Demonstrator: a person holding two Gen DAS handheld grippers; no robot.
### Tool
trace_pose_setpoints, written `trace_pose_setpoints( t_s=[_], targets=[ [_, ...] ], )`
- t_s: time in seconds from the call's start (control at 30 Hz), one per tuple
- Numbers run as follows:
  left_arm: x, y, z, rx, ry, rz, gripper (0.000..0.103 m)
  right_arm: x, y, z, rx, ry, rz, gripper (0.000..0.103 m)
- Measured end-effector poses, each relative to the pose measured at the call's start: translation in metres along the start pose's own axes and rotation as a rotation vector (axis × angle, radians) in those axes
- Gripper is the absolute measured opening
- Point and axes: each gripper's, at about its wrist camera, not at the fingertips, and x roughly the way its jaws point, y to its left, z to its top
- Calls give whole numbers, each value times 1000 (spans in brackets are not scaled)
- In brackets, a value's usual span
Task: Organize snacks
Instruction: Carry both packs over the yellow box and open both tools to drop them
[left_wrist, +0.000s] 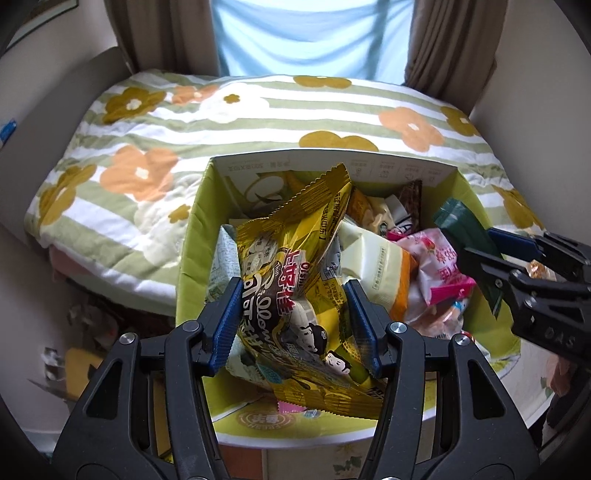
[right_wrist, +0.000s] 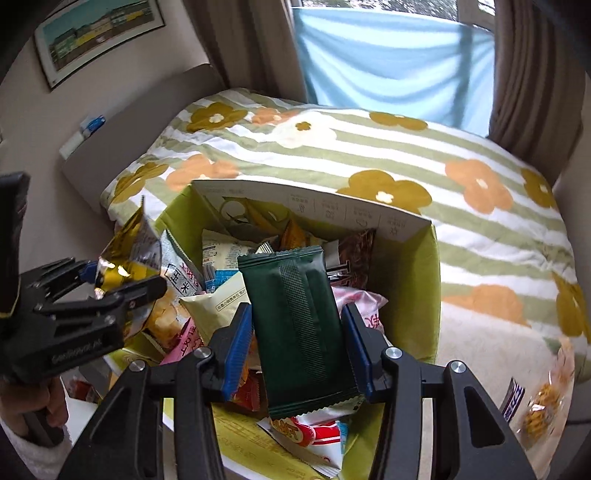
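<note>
Blue-padded left claw (left_wrist: 293, 325) pinched a crinkled gold snack bag (left_wrist: 295, 280) above the green box (left_wrist: 192, 236) of snacks; right claw (right_wrist: 297, 347) clamped a dark green ribbed packet (right_wrist: 299, 332) there too.

We see a glossy yellow-gold foil snack bag (left_wrist: 295, 291) with cartoon figures and red lettering, held upright over an open green cardboard box (left_wrist: 192, 236) heaped with assorted snack packets. Beside it a flat dark green matte snack packet (right_wrist: 299, 332) with crimped ends hangs lengthwise over the same box.
</note>
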Motion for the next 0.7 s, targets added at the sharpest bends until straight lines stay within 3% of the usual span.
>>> trace_pose_setpoints(
  t_s=[0.03,0.1,0.13,0.17,0.33,0.63,0.67,0.7],
  targets=[
    [-1,-2,0,5,2,-17,54,1,-1,0,12,4,0,45],
    [1,-5,0,19,17,-40,69,0,-3,1,21,7,-5,45],
    [1,-7,0,24,21,-40,93,0,-4,1,24,8,-9,45],
    [1,-8,-1,32,16,-30,102,0,-4,2,28,8,-11,45],
    [-5,-12,-9,56,9,-16,103,-2,-9,-1,44,18,-19,45],
    [-9,-4,-18,-12,9,-34,103,2,-13,-10,82,54,7,45],
    [-9,-5,-19,-9,11,-31,103,5,-13,-10,83,64,16,46],
    [-10,-6,-20,-6,11,-25,103,7,-11,-11,80,70,23,55]
  ],
)
